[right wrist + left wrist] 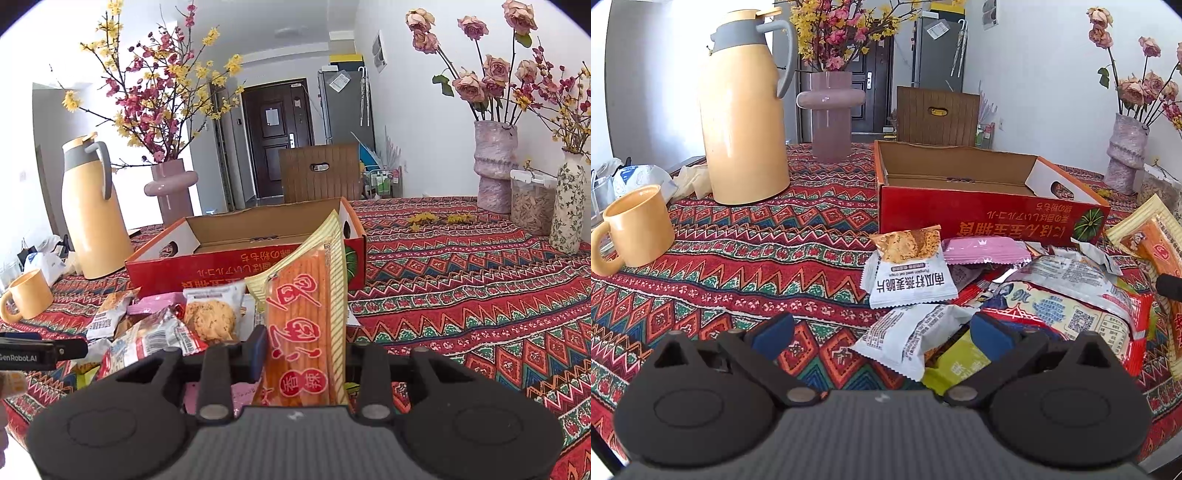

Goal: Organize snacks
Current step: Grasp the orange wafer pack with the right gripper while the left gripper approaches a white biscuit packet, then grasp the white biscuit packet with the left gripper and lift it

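A red cardboard box (990, 216) (229, 269) stands open at the middle of the table, and nothing shows inside it. In front of it lies a heap of snack packets (1015, 295) (159, 328), among them a white oat-crisp packet (908, 273) and a cookie packet (212, 314). My right gripper (303, 354) is shut on a long orange and yellow snack packet (308, 314), held upright just off the heap; the same packet shows at the right edge of the left wrist view (1148, 243). My left gripper (882, 332) hangs open over the near edge of the heap, its blue pads (774, 334) touching nothing.
A yellow thermos jug (746, 114) (90, 210) and a yellow mug (635, 229) (27, 299) stand left of the box. Vases of flowers (831, 114) (496, 166) and a clear jar (532, 206) line the back. A wooden chair (319, 173) stands behind the table.
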